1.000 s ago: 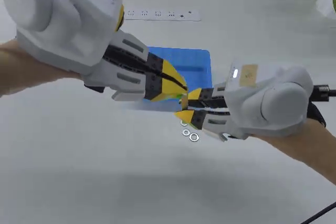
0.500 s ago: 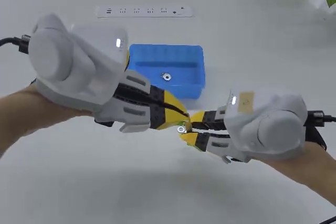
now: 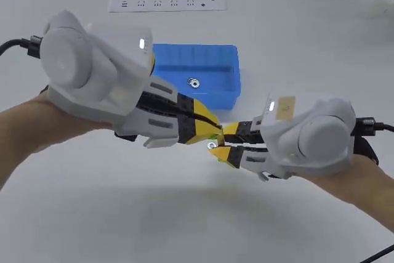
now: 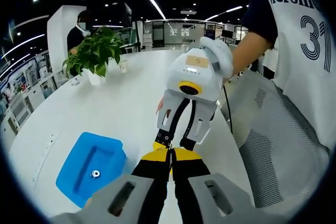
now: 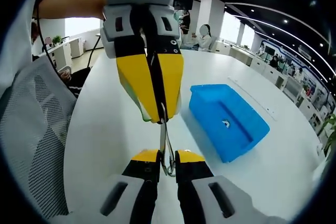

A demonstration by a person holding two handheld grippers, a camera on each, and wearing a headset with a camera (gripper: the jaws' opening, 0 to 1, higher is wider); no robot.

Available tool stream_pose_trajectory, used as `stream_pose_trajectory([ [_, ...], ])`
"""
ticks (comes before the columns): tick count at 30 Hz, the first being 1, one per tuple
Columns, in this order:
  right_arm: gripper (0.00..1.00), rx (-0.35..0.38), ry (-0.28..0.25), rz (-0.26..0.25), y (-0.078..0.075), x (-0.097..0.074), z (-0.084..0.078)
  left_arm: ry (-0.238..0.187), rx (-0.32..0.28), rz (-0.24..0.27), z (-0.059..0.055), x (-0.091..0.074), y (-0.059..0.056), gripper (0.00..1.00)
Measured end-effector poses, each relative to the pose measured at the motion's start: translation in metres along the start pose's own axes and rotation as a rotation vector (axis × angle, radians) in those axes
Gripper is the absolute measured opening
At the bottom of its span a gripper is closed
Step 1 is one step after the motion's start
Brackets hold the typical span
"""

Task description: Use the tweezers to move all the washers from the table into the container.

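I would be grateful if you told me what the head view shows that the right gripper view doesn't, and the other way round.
Head view, not the right gripper view: the right gripper's white body and the forearm behind it. Right gripper view, not the head view: a mesh chair, plus a clear look at the tweezers held by both grippers. Shared: the left gripper, the blue container and the washer in it.

We hold the left gripper and right gripper tip to tip, forearms angled inward, both sets of jaws pinched on the tweezers.
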State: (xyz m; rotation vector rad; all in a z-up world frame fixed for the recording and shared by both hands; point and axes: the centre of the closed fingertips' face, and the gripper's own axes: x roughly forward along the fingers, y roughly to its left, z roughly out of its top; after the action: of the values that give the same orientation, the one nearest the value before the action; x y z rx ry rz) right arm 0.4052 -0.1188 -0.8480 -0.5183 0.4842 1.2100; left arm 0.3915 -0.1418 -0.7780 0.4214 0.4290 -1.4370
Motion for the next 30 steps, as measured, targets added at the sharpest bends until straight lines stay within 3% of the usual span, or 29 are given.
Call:
stream_pose_trajectory([
  [15,0.11,0.019,-0.003,0.002,0.0001,0.0010,-0.0009,0.000,0.005,0.021,0.0007,0.0021,0.0016,0.05],
  [30,0.11,0.025,-0.011,0.009,0.0026,0.0017,-0.0002,-0.015,0.019,0.006,0.0049,0.0055,-0.0017,0.05],
])
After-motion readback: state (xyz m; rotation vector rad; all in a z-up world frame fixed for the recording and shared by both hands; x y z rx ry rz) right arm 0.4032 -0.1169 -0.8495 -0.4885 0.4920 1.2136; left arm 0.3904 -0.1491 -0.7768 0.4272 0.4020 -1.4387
